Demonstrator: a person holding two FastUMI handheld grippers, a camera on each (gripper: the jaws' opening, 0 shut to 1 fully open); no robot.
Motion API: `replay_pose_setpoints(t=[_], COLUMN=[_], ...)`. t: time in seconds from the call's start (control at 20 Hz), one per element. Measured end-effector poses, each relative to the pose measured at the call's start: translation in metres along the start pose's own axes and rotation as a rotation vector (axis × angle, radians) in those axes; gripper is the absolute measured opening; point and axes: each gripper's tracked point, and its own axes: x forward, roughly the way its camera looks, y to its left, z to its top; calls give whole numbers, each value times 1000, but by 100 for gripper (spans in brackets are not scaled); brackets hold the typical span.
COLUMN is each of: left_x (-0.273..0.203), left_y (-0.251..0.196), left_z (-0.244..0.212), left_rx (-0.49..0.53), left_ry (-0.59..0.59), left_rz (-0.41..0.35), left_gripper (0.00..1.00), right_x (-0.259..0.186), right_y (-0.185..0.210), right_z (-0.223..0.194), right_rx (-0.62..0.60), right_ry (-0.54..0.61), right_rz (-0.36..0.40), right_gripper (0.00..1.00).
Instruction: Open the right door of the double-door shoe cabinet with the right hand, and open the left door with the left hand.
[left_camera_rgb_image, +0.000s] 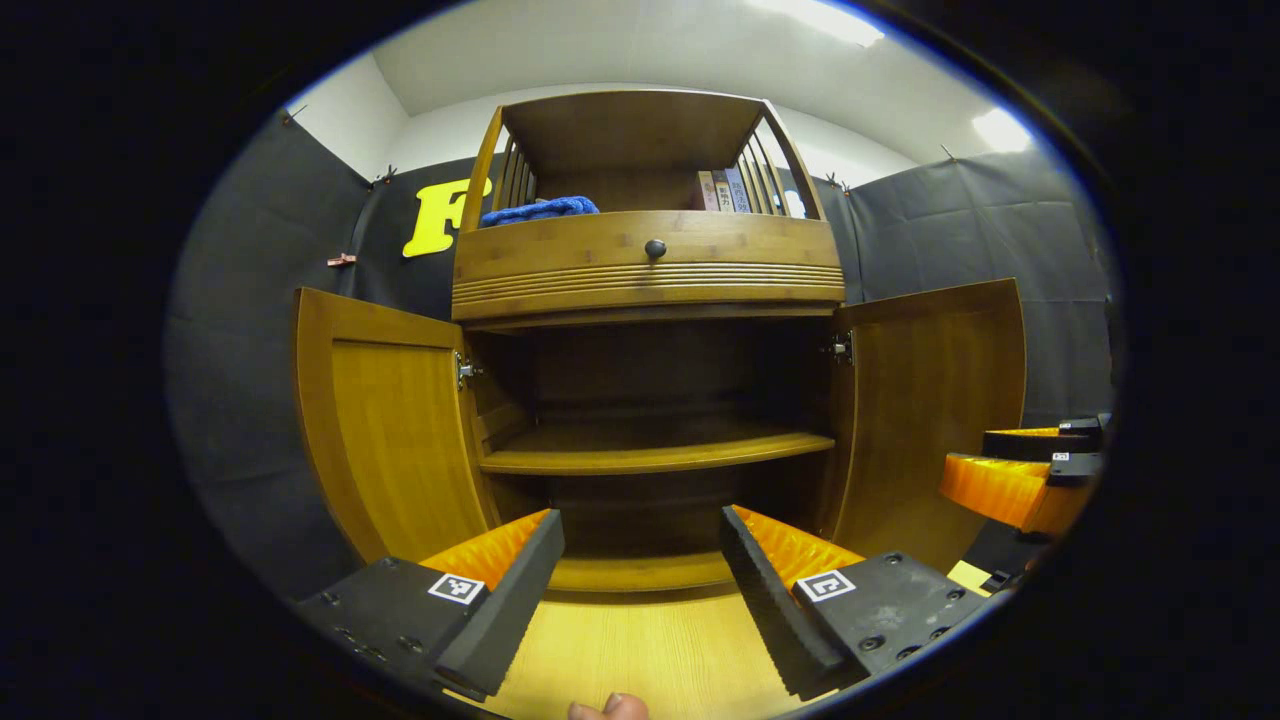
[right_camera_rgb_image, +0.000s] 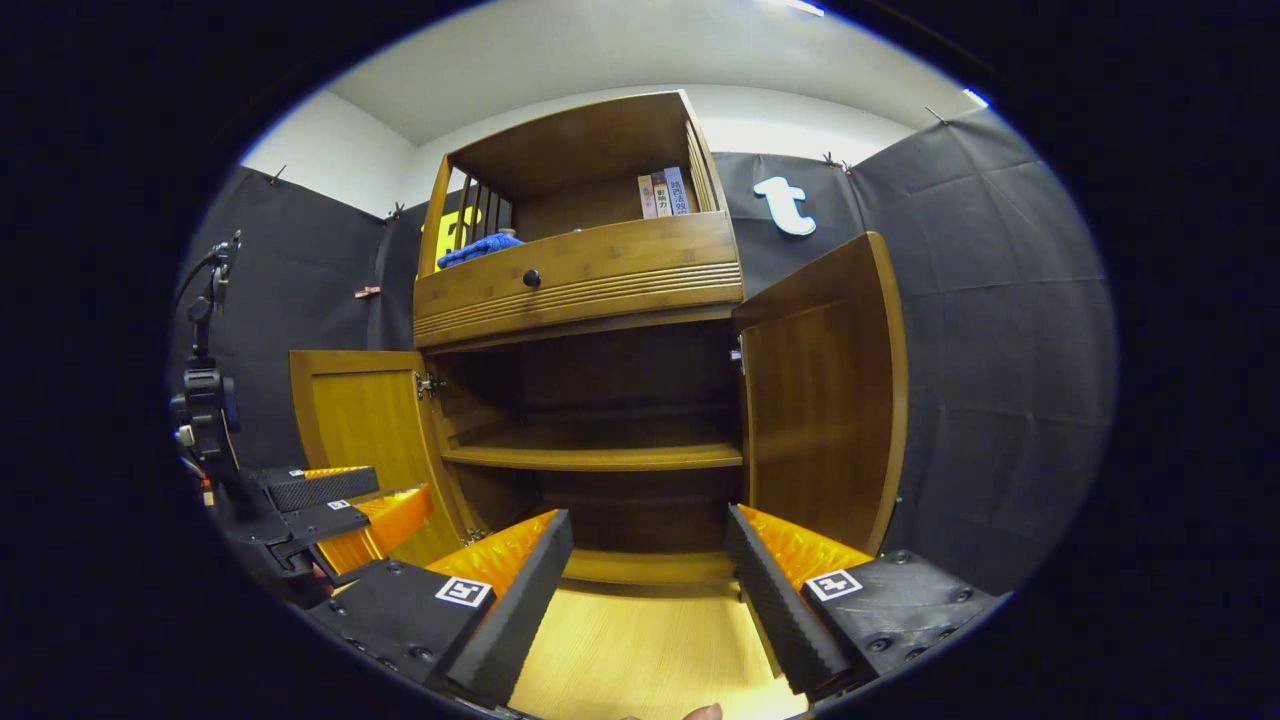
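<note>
Tongs on your left (left_camera_rgb_image: 640, 590) stood spread wide with nothing between them, and your right tongs (right_camera_rgb_image: 648, 595) gaped the same way, both low in front of the shoe cabinet (left_camera_rgb_image: 648, 262). Its left door (left_camera_rgb_image: 385, 425) and right door (left_camera_rgb_image: 930, 410) were swung outward, baring the inner shelf (left_camera_rgb_image: 655, 452). Above the drawer knob (left_camera_rgb_image: 655, 248) lay a blue cloth (left_camera_rgb_image: 540, 210) and some books (left_camera_rgb_image: 722, 190).

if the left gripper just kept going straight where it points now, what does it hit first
Probably nothing soon: the left gripper is open, aimed between both opened doors into the cabinet's bare lower compartment; likely its back panel first, though depth is unclear.
</note>
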Motion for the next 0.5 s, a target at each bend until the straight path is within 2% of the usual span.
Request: replay_pose_setpoints(t=[0.15, 0.5], left_x=[2, 3], left_y=[-1, 2], left_z=[0, -2], left_rx=[-4, -2], left_ry=[1, 3], left_rz=[-4, 3], left_gripper=[98, 98], right_x=[0, 2], right_y=[0, 1], right_z=[0, -1], right_rx=[0, -2], right_ry=[-1, 0], right_rz=[-1, 0], right_gripper=[98, 100])
